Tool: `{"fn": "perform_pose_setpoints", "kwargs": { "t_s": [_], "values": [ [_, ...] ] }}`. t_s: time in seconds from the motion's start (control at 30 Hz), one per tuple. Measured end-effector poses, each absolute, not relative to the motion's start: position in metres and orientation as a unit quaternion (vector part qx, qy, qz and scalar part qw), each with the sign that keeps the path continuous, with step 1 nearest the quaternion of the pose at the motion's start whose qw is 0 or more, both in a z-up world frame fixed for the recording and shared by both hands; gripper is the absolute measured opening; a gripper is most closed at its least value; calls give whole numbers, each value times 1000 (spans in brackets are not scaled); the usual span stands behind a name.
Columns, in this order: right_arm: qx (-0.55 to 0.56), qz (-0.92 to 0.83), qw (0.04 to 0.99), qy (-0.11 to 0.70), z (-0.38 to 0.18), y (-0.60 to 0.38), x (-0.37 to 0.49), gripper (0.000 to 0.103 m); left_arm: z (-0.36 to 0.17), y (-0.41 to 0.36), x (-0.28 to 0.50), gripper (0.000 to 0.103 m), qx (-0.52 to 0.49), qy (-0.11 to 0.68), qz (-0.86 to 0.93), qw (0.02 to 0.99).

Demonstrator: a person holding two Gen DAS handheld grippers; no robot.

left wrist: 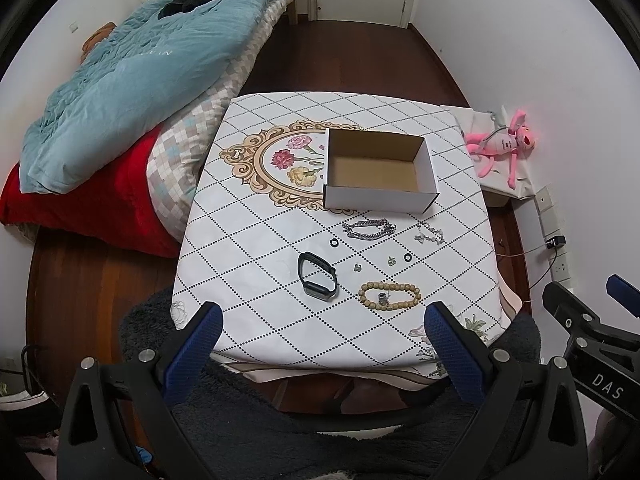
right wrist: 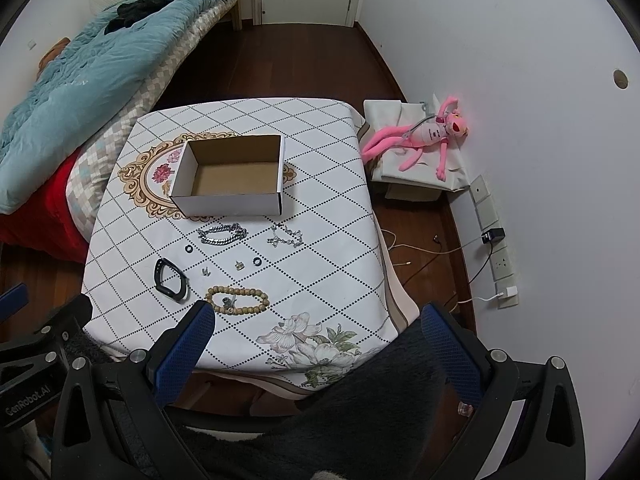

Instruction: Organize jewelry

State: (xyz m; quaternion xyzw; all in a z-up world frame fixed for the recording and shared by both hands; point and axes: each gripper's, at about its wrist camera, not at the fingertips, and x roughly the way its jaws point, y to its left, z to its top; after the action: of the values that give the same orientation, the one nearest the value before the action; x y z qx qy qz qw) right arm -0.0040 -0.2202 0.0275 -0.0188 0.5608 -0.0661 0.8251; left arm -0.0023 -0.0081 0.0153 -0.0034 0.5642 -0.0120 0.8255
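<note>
Both the left gripper (left wrist: 322, 330) and right gripper (right wrist: 318, 330) hover level before the table (left wrist: 280, 320), fingers apart.

Small table (left wrist: 280, 320), white diamond-check cloth with a floral medallion. Open cardboard box (left wrist: 378, 170) sits toward the far side; just in front, a silver chain bracelet (left wrist: 370, 229) and thin silver chain (left wrist: 430, 234). Nearer: black wristband (left wrist: 318, 276), wooden bead bracelet (left wrist: 390, 297), two black rings (left wrist: 334, 243), small earrings (left wrist: 391, 261).
</note>
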Motion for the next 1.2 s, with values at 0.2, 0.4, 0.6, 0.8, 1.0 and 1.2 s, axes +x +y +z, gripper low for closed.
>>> {"fn": "perform_pose_setpoints", "kwargs": {
  "t_s": [0.2,0.4,0.6,0.8,1.0,1.2],
  "values": [
    [-18,-66,825,560,28,-221,-4,103,17,-8,-3,103,-5,564,-13,826],
    [-18,-66,825,561,27,-221,-4,103,19,-9,-3,103,-4,563,-13,826],
    [-19,-67,826,560,31,-221,-5,103,19,-9,-3,103,-5,563,-13,826],
    [-20,-67,826,560,31,-220,-5,103,19,-9,-3,103,-4,562,-13,827],
    [-18,-67,827,558,33,-221,-6,103,25,-11,-1,103,-6,559,-15,829],
    [-18,-66,829,556,41,-222,-4,103,27,-11,-2,103,-8,557,-16,831]
  ]
}}
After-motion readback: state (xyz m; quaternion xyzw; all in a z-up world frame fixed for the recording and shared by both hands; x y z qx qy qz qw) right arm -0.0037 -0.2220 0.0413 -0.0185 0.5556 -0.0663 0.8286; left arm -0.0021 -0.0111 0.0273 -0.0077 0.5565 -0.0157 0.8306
